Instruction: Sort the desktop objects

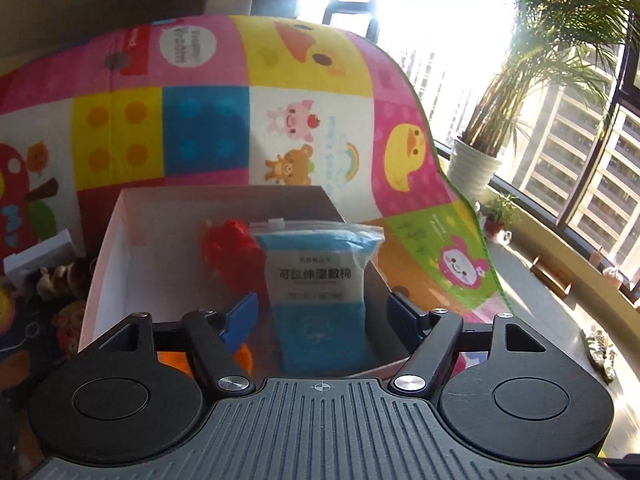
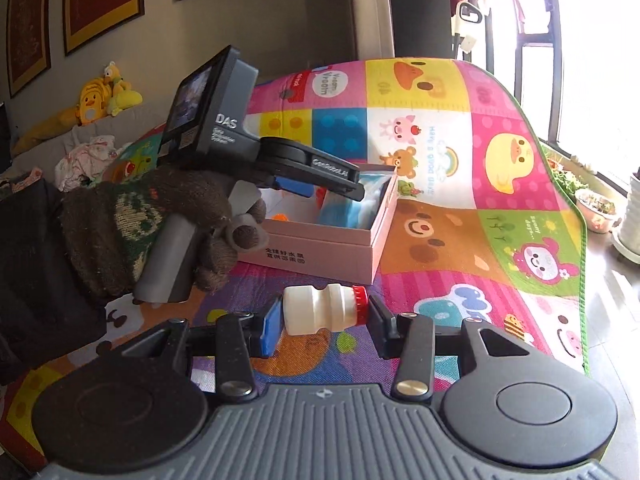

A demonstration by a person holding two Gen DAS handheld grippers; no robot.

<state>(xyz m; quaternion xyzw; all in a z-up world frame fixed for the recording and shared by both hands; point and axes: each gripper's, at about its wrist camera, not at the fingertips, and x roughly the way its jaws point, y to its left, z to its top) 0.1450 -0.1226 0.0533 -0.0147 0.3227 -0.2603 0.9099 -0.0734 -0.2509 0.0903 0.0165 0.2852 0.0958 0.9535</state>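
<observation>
left gripper [image 1: 322,312]: jaws apart, no pad on anything; blue pouch [image 1: 320,284] upright between and just beyond them, inside box [image 1: 224,196].
right gripper [image 2: 322,322]: clamped on bottle [image 2: 320,310], held sideways, red cap toward right jaw.
done: pouch, red toy [image 1: 228,244], orange item [image 1: 244,356] in box.
left: bottle to box, ahead of right jaws.
</observation>
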